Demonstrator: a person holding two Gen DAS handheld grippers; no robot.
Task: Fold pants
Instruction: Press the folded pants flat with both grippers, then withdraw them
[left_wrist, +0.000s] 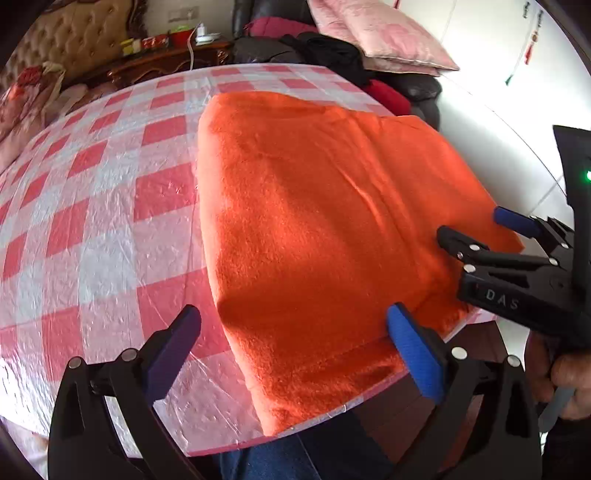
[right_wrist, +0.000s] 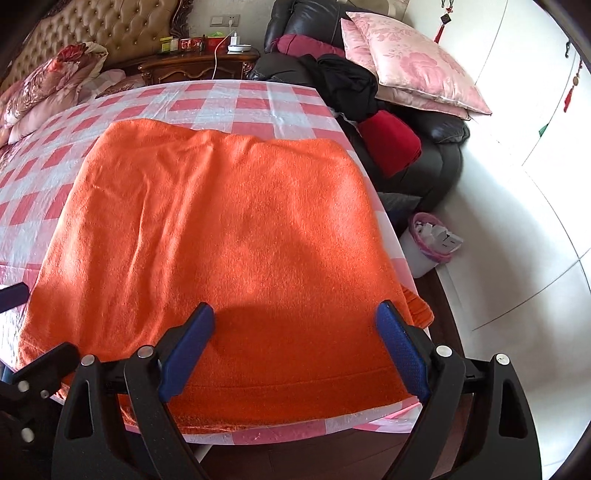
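Orange fleece pants (left_wrist: 314, 203) (right_wrist: 229, 221) lie folded into a flat block on the table with the red-and-white checked cover (left_wrist: 92, 221) (right_wrist: 221, 96), reaching its near and right edges. My left gripper (left_wrist: 295, 314) is open over the block's near left corner, blue pads wide apart and not pressing the cloth. In the right wrist view the left gripper (right_wrist: 44, 319) shows at the left edge. My right gripper (right_wrist: 295, 310) hovers open above the near hem. From the left wrist view the right gripper (left_wrist: 471, 223) sits at the cloth's right edge, held by a hand (left_wrist: 569, 373).
A dark sofa (right_wrist: 439, 158) with pink pillows (right_wrist: 413, 62), black clothes and a red cushion stands right of the table. A white bin with a pink liner (right_wrist: 428, 240) is on the floor. A bed and nightstand (right_wrist: 199, 66) lie behind. A jeans-clad leg (left_wrist: 295, 458) is under the near edge.
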